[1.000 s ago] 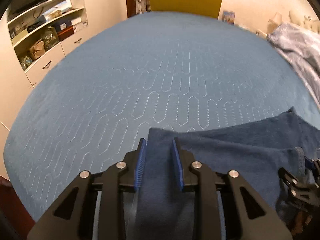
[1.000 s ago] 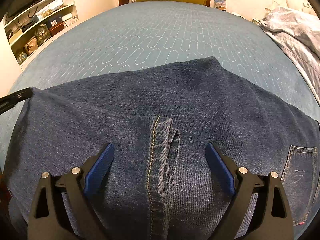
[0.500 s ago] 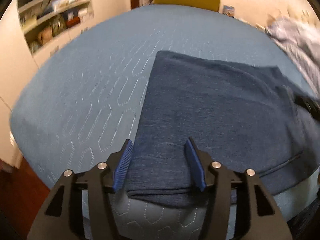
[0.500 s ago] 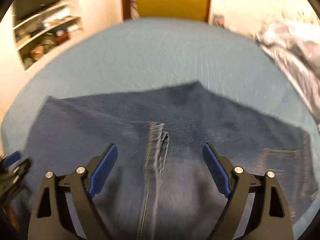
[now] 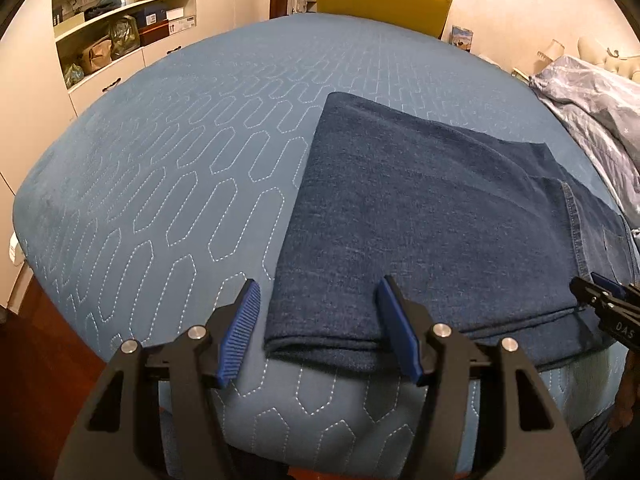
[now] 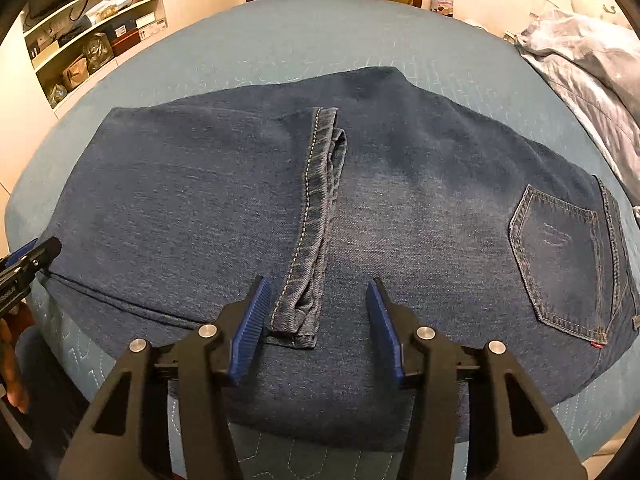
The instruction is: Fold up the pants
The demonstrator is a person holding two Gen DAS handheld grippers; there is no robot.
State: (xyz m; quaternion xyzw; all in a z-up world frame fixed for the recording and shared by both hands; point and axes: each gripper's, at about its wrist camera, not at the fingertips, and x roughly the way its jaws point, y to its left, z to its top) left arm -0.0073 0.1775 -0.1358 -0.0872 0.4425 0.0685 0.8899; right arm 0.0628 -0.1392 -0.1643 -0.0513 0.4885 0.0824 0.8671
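Jaws of the left gripper (image 5: 318,330) stand about half open in the left wrist view, having just been opening, and grip nothing. Between the blue pads (image 5: 239,330) lies the near left corner of the jeans (image 5: 420,216), a rounded fold edge, but the pads look clear of the cloth on both sides. The jeans lie folded on the blue quilt (image 5: 168,168), toward its near right part, with a pocket seam at the right. At the far right edge the tip of the right gripper (image 5: 604,300) shows over the denim.

Denim of this weight should handle as a heavy, limp, fairly grippy cloth: it will sag from any single pinch and hold a crease once pressed. The doubled fold edge and the hem are the thick, firm places, so a pinch there ought to carry all layers together.

From the right wrist view, the right gripper (image 6: 318,330) has jaws at a middling gap, having just been closing. The stitched hem (image 6: 308,240) of the leg ends between them, close to the left pad (image 6: 252,326); whether that pad touches it I cannot tell, and the right pad stands apart. Nothing looks clamped. The back pocket (image 6: 560,264) sits at the right, and the left gripper (image 6: 28,260) shows at the left edge.
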